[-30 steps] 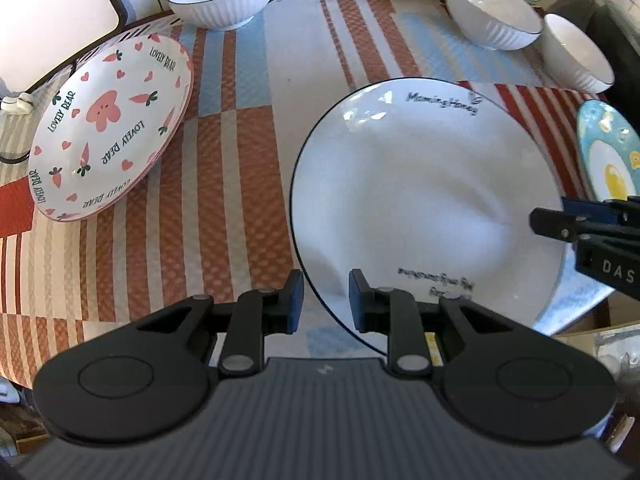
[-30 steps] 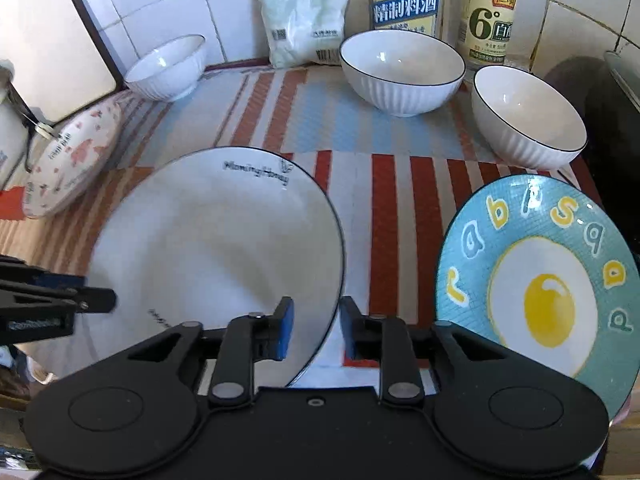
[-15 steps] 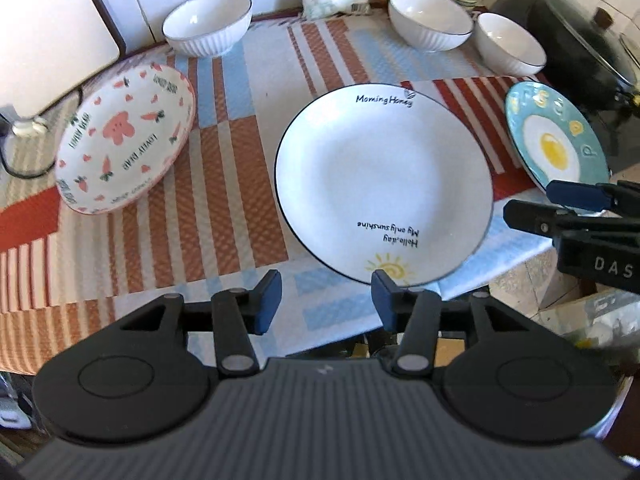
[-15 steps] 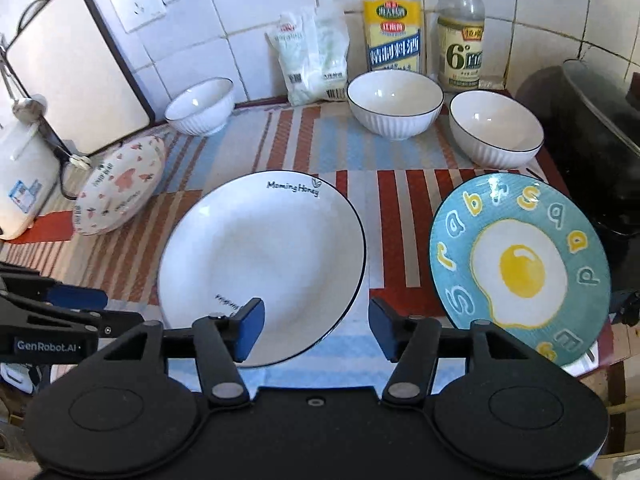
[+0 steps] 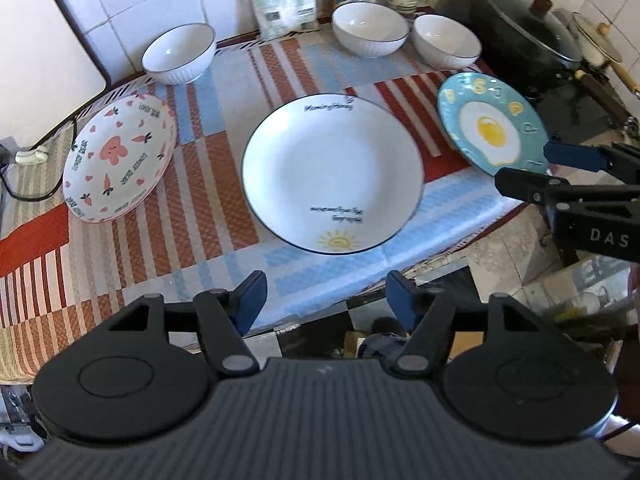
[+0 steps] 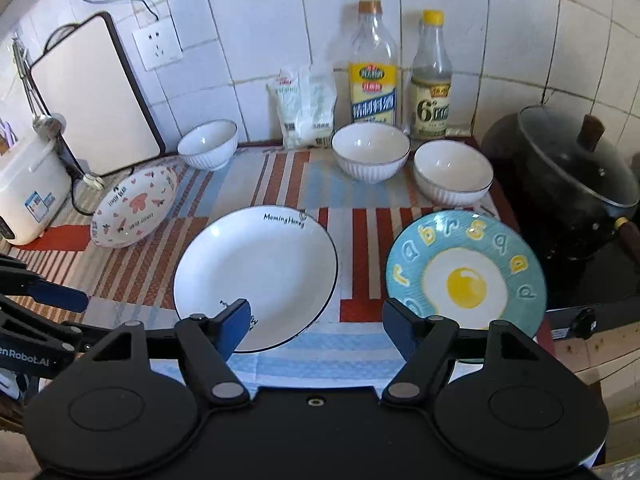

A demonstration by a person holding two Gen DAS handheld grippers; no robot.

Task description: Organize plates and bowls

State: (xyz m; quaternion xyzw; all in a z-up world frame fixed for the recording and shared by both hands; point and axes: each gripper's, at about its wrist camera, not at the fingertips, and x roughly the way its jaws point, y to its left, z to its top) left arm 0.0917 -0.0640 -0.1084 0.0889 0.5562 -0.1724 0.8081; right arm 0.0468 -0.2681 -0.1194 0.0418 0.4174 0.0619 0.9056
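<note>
we look down on a tabletop covered by a striped cloth in red, orange, blue and white. the biggest dish, a white plate with a dark rim and a little sun drawing, lies flat in the middle near the front edge, likely set there as the base for a stack. to its left a pink plate with hearts and carrots sits tilted, one side raised. to its right a blue plate painted like a fried egg lies at the tabletop's corner, beside a black pot. three white ribbed bowls wait along the tiled wall: one bowl at the left, two bowls close together at the right, in front of bottles. nothing is stacked yet, so we judge the sorting has barely begun.

our left tool hangs above the front edge, jaws opening, holding nothing and touching nothing. our right tool hovers between the white and blue plates, jaws opening too, empty.
</note>
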